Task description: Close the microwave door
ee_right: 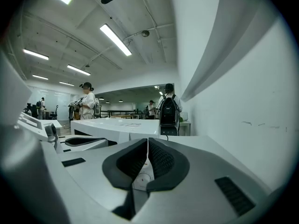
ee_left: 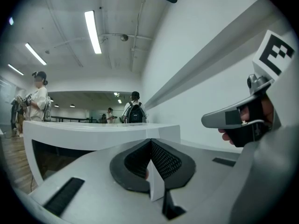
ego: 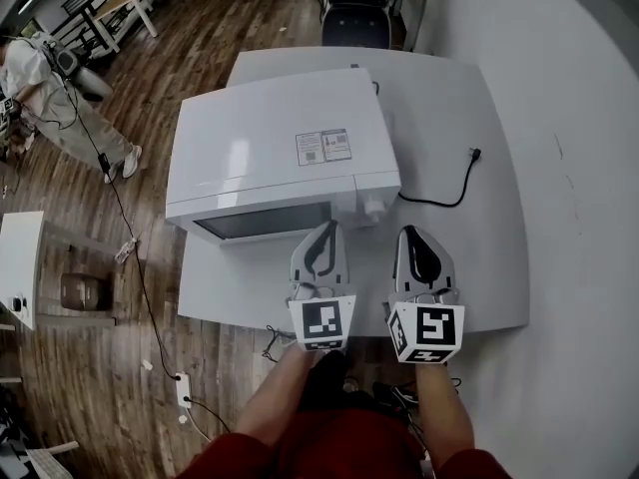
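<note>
A white microwave (ego: pixel 275 148) stands on the white table (ego: pixel 479 277). Its dark glass door (ego: pixel 262 222) faces me and lies flush with the body. My left gripper (ego: pixel 323 234) hovers just in front of the door's right end, jaws shut with nothing between them. My right gripper (ego: pixel 412 236) hangs beside it, to the right of the microwave's knob (ego: pixel 374 208), also shut and empty. In the left gripper view the shut left gripper (ee_left: pixel 150 143) points past the microwave (ee_left: pixel 93 132). In the right gripper view the shut right gripper (ee_right: pixel 147 141) aims along the microwave (ee_right: pixel 117 126).
A black power cord with its plug (ego: pixel 451 193) lies loose on the table right of the microwave. A white wall (ego: pixel 579 118) runs along the right. A black chair (ego: pixel 356 8) stands behind the table. A person (ego: pixel 45 83) stands far left, near a small white table (ego: pixel 20 267).
</note>
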`<state>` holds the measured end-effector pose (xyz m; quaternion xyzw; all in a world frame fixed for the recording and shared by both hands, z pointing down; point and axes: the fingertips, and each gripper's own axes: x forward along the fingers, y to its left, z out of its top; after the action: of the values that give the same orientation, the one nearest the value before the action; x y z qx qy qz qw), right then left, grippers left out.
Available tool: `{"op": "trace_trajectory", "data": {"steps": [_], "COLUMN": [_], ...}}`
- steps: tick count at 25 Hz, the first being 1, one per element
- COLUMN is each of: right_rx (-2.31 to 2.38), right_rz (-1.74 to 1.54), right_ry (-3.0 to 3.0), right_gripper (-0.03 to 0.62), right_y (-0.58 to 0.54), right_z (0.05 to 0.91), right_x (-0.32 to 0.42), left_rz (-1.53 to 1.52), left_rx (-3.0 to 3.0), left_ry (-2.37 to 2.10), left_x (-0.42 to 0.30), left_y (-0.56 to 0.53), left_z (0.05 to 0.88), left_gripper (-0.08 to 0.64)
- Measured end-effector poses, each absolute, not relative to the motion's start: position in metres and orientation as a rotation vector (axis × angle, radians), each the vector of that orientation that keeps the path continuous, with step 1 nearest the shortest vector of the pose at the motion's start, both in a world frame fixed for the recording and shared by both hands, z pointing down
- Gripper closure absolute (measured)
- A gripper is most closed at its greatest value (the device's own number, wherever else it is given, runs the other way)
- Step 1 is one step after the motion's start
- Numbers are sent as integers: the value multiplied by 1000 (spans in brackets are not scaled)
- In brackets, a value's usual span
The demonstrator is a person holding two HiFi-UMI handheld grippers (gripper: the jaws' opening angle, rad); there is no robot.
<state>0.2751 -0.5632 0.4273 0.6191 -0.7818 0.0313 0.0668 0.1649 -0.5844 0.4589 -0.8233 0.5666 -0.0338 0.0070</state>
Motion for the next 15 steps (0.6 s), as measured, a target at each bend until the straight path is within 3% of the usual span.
{"op": "trace_trajectory", "data": {"steps": [15], "right_rx": [1778], "right_rz": [-74], "right_ry": [-2544], "right_gripper": [565], "right_y": [-481], "right_z": [360], "right_x": [222], "left_rz": [-73], "left_rx": [-2399], "left_ry": [1962], "left_x": [88], "left_y": [-483], "left_z": [373], "left_gripper": [534]}}
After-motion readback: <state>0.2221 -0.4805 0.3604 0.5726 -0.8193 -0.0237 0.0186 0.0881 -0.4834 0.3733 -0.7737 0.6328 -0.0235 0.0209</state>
